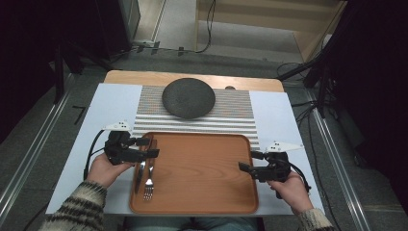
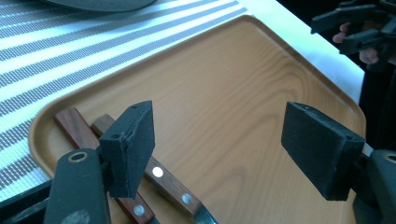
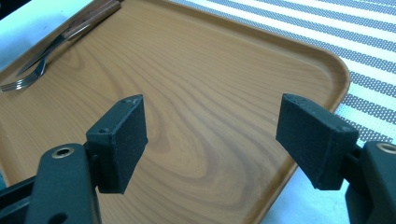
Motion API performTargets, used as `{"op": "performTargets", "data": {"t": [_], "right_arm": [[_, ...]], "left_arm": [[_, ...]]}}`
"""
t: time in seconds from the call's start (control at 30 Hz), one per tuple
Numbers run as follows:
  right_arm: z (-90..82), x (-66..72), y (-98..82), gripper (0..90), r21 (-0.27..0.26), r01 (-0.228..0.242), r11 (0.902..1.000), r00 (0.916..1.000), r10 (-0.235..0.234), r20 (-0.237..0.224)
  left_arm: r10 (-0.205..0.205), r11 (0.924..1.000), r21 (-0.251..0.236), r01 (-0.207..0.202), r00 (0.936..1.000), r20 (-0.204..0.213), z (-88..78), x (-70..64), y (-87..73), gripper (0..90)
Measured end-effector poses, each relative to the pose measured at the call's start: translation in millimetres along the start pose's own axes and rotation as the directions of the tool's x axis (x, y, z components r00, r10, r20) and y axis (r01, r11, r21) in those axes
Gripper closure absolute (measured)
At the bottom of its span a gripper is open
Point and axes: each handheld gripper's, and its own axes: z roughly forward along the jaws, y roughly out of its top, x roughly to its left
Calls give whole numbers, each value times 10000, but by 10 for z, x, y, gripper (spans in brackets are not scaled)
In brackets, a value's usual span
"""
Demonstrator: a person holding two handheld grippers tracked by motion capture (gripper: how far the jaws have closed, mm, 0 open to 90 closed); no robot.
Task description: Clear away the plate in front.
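A wooden tray [image 1: 202, 185] lies in front of me on the table. A fork [image 1: 148, 185] and a knife [image 1: 139, 177], both with wooden handles, rest side by side along its left edge. My left gripper [image 1: 150, 147] hovers open just above those handles; in the left gripper view [image 2: 219, 140] the fork handle [image 2: 170, 184] and the knife handle [image 2: 72, 123] sit under its left jaw. My right gripper [image 1: 248, 161] stands open over the tray's right rim, with nothing between its jaws [image 3: 212, 137]. The fork's tines [image 3: 18, 83] show far off in the right gripper view.
A dark round plate [image 1: 188, 98] sits on a striped placemat [image 1: 240, 113] beyond the tray. A white sheet [image 1: 108, 103] covers the table around them. Bare tray wood [image 3: 187, 84] spreads between the two grippers. Cables and dark stands surround the table.
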Motion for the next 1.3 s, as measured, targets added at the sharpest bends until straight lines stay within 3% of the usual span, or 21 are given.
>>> {"op": "performTargets", "data": {"t": [0.4,0.53,0.8,1.0,1.3], "right_arm": [[-34,2,-48,227,30,-81,10000,9999,81,144],[-60,-4,-74,227,20,-172,9998,9997,172,201],[-101,-10,-113,227,8,-252,9997,9992,252,299],[-117,-18,-128,227,-34,-331,9994,9989,331,321],[-99,-14,-121,227,-5,-322,9995,9992,322,241]], "left_arm": [[186,9998,-57,-187,9997,-139,129,57,121,260],[118,9999,65,-118,9999,26,189,51,176,260],[643,9979,-65,-640,9965,527,314,44,289,225],[963,9953,77,-966,9949,303,442,54,372,198],[1122,9936,49,-1126,9922,545,554,49,504,200]]}}
